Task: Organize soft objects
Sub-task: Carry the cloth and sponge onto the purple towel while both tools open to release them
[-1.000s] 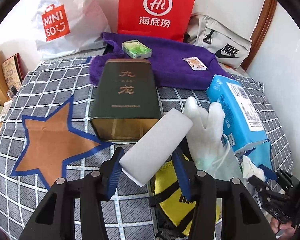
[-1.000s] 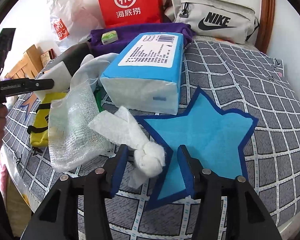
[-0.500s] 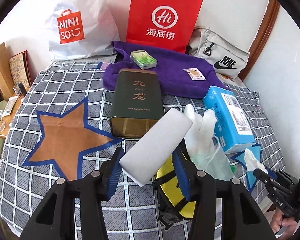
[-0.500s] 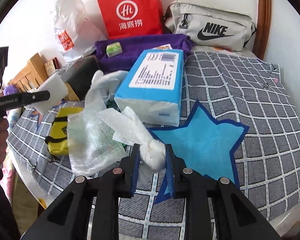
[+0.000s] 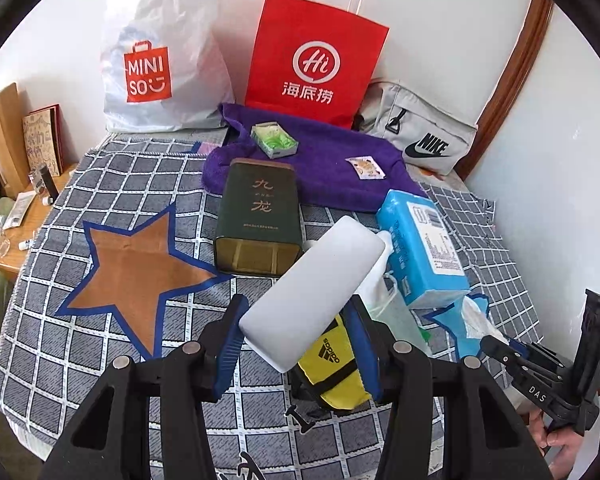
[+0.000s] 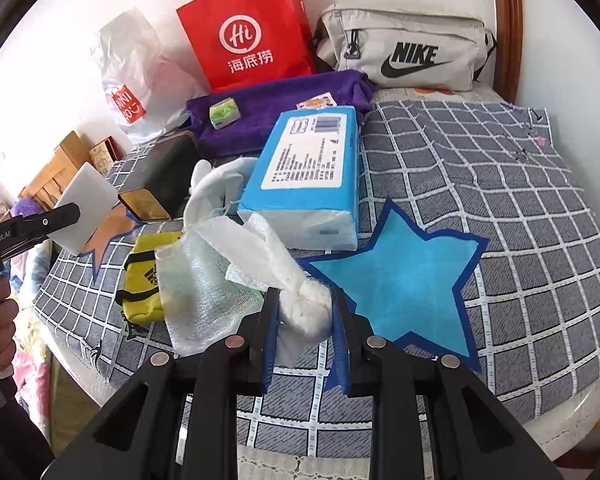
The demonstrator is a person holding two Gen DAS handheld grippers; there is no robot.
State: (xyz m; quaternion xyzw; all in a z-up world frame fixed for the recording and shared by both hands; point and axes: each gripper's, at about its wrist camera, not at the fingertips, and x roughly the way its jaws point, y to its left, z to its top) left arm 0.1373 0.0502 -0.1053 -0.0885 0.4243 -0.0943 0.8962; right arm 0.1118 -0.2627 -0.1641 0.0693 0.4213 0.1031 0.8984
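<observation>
So the left tool point(image 5: 296, 334) has its blue pads pinching a white foam block point(image 5: 314, 294), lifted off the checked bedspread point(image 5: 112, 184) and tilted up to the right; the block's lower end covers part of a yellow pouch point(image 5: 334, 372) underneath, and only the logo and a strap show. The right tool point(image 6: 304, 320) is pressed in on the knotted end of a white cloth point(image 6: 300, 304), whose loose tail runs up and left over a gauzy mesh bag point(image 6: 198, 292). What's inside that bag is too blurry to make out. It all sits on a bed, just left of a blue star patch point(image 6: 404, 276), whose near points are cut off by the tool's fingers. Behind the cloth there's a blue tissue pack point(image 6: 312, 176), with a white glove point(image 6: 212, 178) half tucked beside it, fingers poking up. The dark green tin point(image 5: 260, 212) lies flat next to the orange star patch point(image 5: 134, 262). In the left view, the right tool shows only at the lower right edge, mostly cropped, with a bit of a hand point(image 5: 560, 444).
</observation>
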